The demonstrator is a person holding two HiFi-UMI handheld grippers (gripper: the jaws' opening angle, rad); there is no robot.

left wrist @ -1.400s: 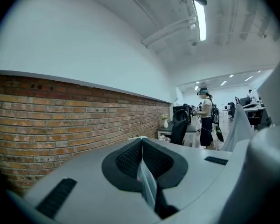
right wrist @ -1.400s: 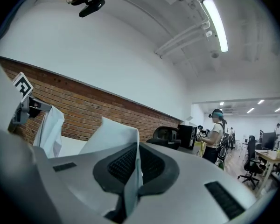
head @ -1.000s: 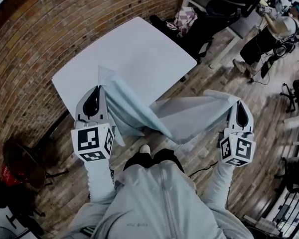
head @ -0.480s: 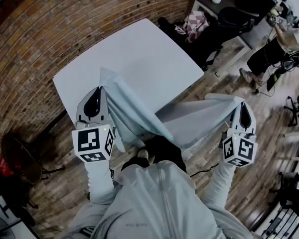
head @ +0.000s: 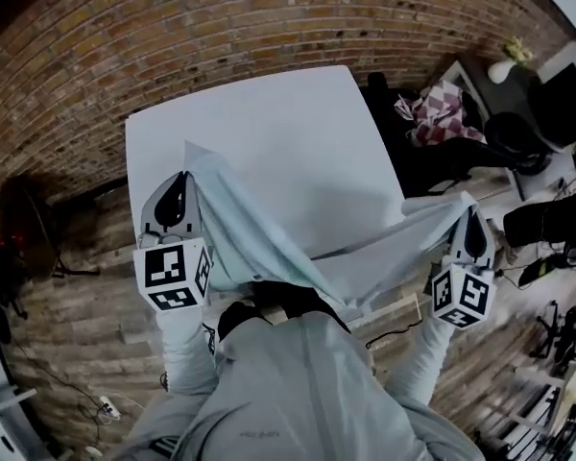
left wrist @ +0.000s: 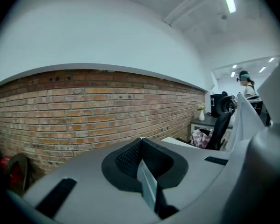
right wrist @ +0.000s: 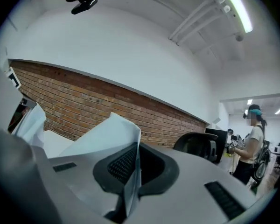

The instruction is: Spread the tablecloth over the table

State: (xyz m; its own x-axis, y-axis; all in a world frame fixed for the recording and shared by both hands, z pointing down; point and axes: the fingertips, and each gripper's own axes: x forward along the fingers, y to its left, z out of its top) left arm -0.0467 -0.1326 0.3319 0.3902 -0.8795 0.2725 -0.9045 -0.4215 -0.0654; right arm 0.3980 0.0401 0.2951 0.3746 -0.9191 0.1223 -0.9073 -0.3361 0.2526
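Bkgd: brick wall (head: 221,17), white table (head: 269,133).
L gripper (head: 183,176): clamped on tablecloth (head: 269,248) corner.
R gripper (head: 469,211): clamped, other corner.
Why: cloth held wide betw both, prob to lay flat.

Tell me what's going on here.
A person stands at a white table beside a brick wall, holding a pale tablecloth with a gripper in each hand. The left gripper and the right gripper are each shut on an edge of the cloth, which sags between them over the table's near edge. The cloth is not spread yet, and most of the tabletop is uncovered.
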